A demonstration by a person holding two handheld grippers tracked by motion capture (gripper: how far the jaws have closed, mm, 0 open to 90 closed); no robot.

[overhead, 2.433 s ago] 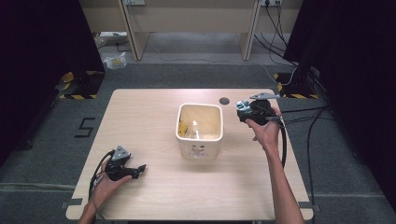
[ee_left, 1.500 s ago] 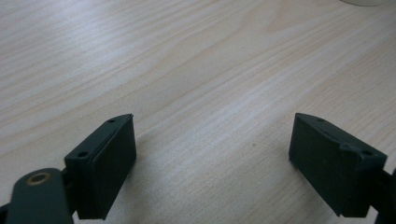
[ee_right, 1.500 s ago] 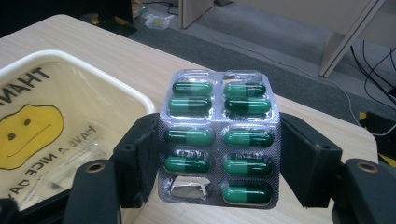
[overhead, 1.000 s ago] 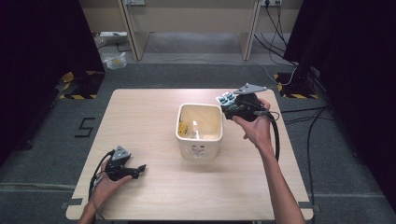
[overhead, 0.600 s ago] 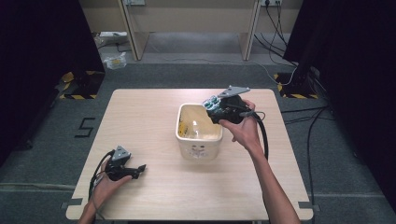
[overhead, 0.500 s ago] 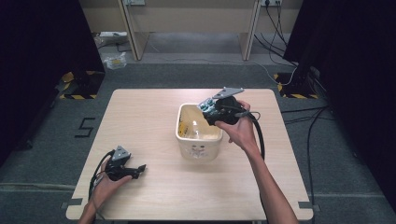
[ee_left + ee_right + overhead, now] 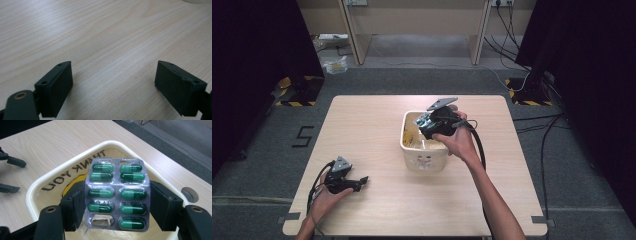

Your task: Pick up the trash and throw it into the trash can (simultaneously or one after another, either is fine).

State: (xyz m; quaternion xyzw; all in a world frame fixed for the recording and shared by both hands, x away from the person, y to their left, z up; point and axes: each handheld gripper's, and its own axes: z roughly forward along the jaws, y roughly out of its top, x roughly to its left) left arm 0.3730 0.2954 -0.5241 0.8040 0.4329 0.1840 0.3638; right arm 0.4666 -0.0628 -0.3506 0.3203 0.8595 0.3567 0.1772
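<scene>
Left gripper (image 7: 360,181): rests low on the near-left part of the wooden table (image 7: 362,125), held in the person's left hand (image 7: 324,197); jaws spread wide with nothing between them, bare tabletop ahead in the left gripper view.

Cream square tub (image 7: 409,150): centre of table, well apart from the left gripper; "THANK YOU" lettering inside its wall and a yellow patch on its floor. Its rim sits close under the load and could catch a corner.

Capsule blister pack (image 7: 117,193): green capsules in two columns, one near-left pocket crushed and empty. Pinched by its two long edges between the right gripper (image 7: 117,207) jaws, above the tub's opening. Judged very light, thin, somewhat springy foil-and-plastic, smooth and liable to slip or bow; best taken by the edges, clear of the pockets.

Dark round table fitting (image 7: 190,193): beyond the tub, out of the way.
</scene>
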